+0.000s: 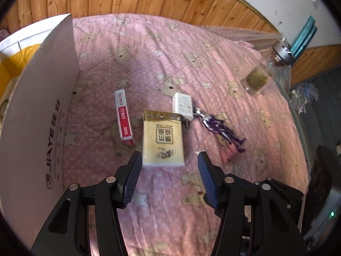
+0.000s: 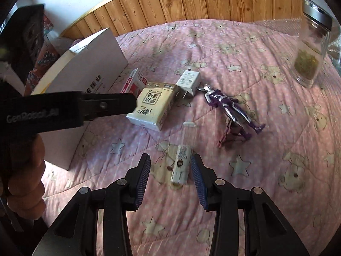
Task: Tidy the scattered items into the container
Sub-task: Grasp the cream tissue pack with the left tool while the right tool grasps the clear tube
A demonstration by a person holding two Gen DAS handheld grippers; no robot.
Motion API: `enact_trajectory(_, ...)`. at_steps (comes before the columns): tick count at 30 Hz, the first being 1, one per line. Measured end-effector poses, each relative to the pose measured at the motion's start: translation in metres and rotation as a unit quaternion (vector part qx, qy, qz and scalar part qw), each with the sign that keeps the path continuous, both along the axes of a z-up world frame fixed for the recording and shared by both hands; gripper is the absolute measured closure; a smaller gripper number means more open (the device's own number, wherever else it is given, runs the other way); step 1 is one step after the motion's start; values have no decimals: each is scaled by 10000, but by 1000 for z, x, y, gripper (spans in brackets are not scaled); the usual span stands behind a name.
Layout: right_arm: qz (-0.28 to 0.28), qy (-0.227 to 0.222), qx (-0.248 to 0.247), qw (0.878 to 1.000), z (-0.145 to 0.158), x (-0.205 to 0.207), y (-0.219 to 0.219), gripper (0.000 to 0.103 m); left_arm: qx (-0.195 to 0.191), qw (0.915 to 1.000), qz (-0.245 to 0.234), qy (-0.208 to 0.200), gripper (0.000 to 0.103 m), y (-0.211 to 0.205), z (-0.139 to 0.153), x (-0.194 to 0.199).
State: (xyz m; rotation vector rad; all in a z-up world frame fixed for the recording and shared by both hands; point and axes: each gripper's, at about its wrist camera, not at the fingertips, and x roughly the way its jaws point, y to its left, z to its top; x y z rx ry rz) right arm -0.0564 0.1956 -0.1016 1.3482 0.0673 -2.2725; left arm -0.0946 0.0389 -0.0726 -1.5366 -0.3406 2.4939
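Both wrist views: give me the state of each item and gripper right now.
Left gripper: open, above tissue pack.
Right gripper: open, straddling small white tube.
Cardboard box: open-topped.
Glass jar: upright, lidded.
Toy figure: lying flat.
Charger plug: unplugged, against the tissue pack.

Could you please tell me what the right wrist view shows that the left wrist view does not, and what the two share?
Only the right wrist view shows the small white tube lying between the open fingers of the right hand-held gripper, and the left hand-held gripper from the side, by the tissue pack.

Only the left wrist view shows the teal object against the wall behind the jar.

Both show the cardboard box, red staple box, white charger, purple toy figure and pink quilt.
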Motion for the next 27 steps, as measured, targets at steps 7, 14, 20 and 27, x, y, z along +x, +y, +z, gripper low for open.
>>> enact_trajectory(7,-19,34,144,9999,-12,-7,-4,56,-72,9999,-24,-97,45,4,-20,-17)
enact_trajectory(14,-64,-29,274,9996,-26,-9,-4,56,-304,9992,52,-244,43,12,-43,-30)
enact_trajectory(20,80,200,562,9982,-28,-4,-9,58,-606,9981,50,-45,38,26,-49,-35)
enact_trajectory(27,-171,91,533,9984,-26,-8,3,83,-817,9966,-83,112,49,26,-48,-31)
